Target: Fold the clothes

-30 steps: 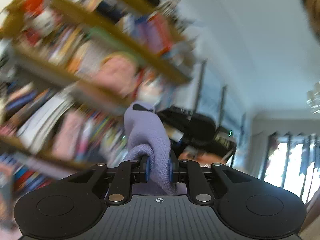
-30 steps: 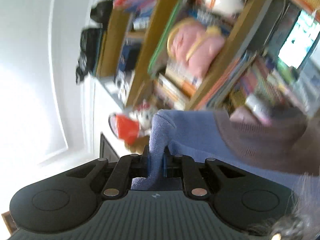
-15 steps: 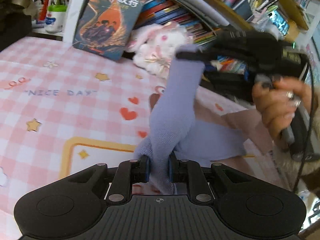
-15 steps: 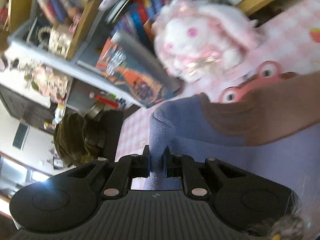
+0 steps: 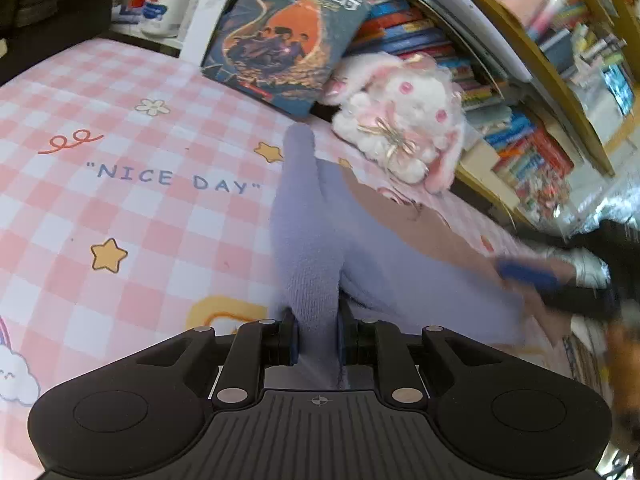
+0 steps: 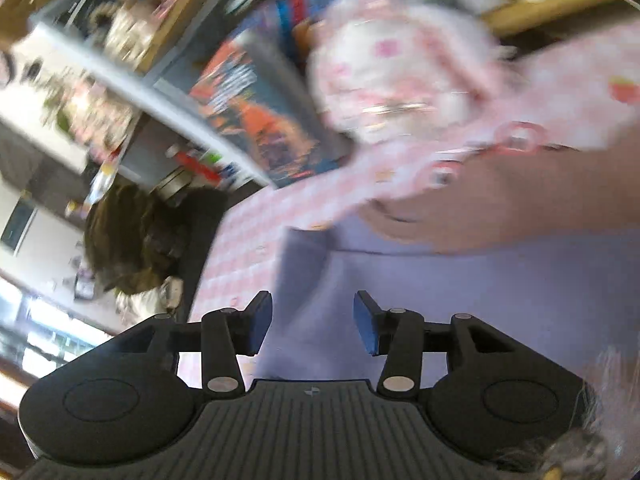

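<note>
Sharply, the left gripper [image 5: 316, 338] shows clenched on a fold of lilac garment [image 5: 308, 236] lying across the pink checked table [image 5: 120, 208], while the blurred right view alone shows the right gripper [image 6: 313, 322] spread wide over it, plush rabbit [image 5: 404, 120] and bookshelves [image 5: 520, 60] behind.

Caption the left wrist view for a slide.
Left gripper clamps a fuzzy lavender knit garment over the pink checked "NICE DAY" bedsheet.

Soft, fuzzy lavender knit garment [image 5: 316, 240] on a smooth printed checked cloth [image 5: 140, 208]; fluffy plush rabbit [image 5: 400, 120]; glossy book cover [image 5: 288, 36]; matt black plastic gripper [image 5: 316, 340].
</note>
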